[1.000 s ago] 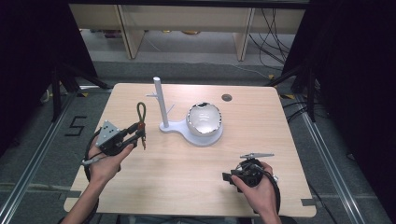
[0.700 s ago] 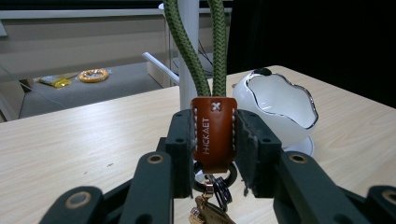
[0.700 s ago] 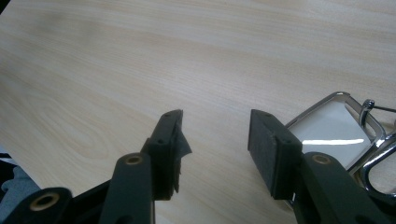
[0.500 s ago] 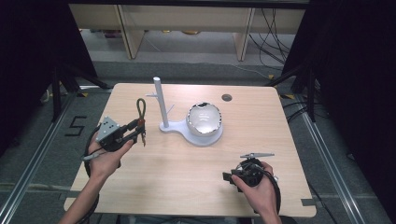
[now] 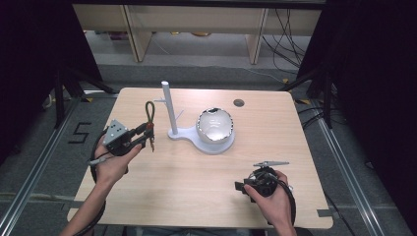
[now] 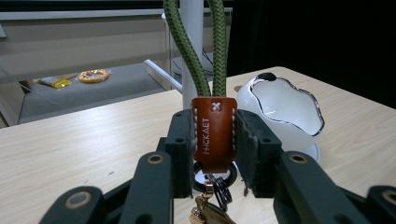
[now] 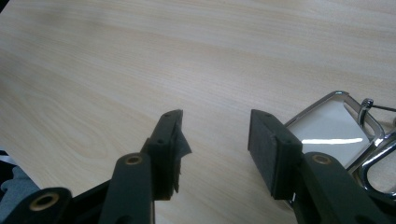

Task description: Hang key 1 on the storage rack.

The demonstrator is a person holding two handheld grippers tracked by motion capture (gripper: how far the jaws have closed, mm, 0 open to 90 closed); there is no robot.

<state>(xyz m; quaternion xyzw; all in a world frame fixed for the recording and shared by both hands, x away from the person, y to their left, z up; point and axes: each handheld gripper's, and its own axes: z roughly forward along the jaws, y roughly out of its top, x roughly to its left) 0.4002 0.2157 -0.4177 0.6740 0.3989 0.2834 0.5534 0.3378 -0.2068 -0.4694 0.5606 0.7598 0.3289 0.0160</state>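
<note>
Keychain (image 5: 149, 120) nearer stand (image 5: 169, 110)

1. From above, the pale wooden table (image 5: 196, 182) is evenly lit; the floor and both sides fall into near black.
2. Soft, short shadows lie under things.
3. Glare glints on the white bowl (image 6: 285, 116) and on a shiny metal frame (image 7: 327, 126).
4. Close-up foregrounds blur slightly.
</note>
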